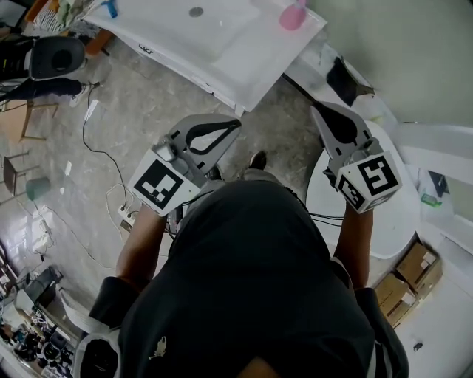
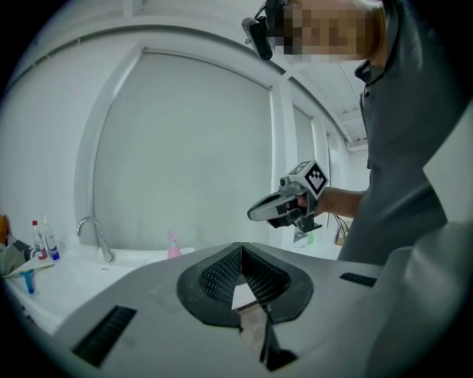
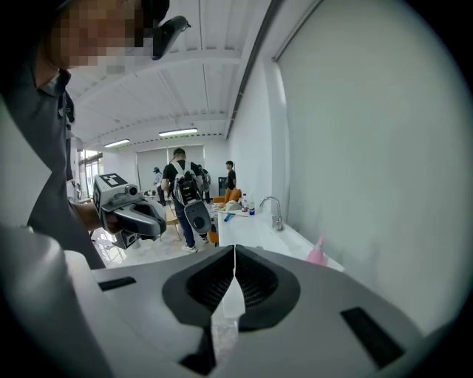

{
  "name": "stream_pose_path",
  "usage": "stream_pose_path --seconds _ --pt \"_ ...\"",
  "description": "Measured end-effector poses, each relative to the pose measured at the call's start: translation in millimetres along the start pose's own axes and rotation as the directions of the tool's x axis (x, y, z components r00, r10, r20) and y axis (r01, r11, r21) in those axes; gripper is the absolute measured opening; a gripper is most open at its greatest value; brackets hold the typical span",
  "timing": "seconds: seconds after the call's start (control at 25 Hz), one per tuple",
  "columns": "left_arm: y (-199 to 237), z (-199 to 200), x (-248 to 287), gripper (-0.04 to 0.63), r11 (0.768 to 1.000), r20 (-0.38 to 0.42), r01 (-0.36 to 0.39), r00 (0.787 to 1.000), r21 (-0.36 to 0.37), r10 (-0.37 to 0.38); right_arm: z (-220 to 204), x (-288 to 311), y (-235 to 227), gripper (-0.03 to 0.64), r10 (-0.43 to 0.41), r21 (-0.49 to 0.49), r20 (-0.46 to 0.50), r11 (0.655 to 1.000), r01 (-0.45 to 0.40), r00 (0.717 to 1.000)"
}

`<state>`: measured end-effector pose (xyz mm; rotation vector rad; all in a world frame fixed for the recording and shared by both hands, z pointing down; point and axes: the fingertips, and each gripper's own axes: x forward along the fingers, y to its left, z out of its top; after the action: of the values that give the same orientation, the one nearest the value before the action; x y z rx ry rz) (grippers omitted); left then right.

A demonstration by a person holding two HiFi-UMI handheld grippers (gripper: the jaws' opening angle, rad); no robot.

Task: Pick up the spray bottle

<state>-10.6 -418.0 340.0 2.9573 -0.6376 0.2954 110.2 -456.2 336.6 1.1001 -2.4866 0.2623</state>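
The task is at its very beginning: nothing is picked up yet, and all the work is left to do, that is the approach, the opening of the jaws, the grip and the lift. The pink spray bottle [image 1: 292, 16] stands upright on the white tabletop [image 1: 222, 52], in the upper right of the head view, close to the wall, and nothing touches it. The left gripper [image 1: 225, 131] and the right gripper [image 1: 325, 118] are both held in front of the person, in the middle of that view. They are well apart from the spray bottle, with floor between them and the tabletop edge. In the left gripper view the jaws are closed together with nothing between them. There the spray bottle [image 2: 173, 245] shows small and far, left of the jaw tips, and the faucet [image 2: 96, 238] is farther to the left. In the right gripper view the jaws are also closed and empty, and the spray bottle [image 3: 318, 251] shows right of the tips, by the wall. I judge that the right gripper is somewhat nearer, but either one must first come to the tabletop and open.
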Motion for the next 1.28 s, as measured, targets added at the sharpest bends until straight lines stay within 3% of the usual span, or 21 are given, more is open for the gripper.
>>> stream_pose_path --seconds 0.6,1.0,1.28 --pt "-1.6 19.7 81.2 0.006 0.997 -0.052 -0.072 0.996 0.003 0.072 -9.6 -0.6 -87.2 0.009 0.072 0.013 0.025 0.997 -0.072 0.997" --pt "40.3 14.8 72.7 0.006 1.0 -0.049 0.008 0.999 0.002 -0.008 2.3 27.9 -87.6 0.009 -0.002 0.053 0.005 0.999 0.002 1.0" --pt "86.4 23.3 63.1 0.006 0.995 -0.027 0.089 0.996 0.047 -0.087 23.1 55.0 -90.6 0.009 -0.095 0.067 0.004 0.993 0.095 0.995"
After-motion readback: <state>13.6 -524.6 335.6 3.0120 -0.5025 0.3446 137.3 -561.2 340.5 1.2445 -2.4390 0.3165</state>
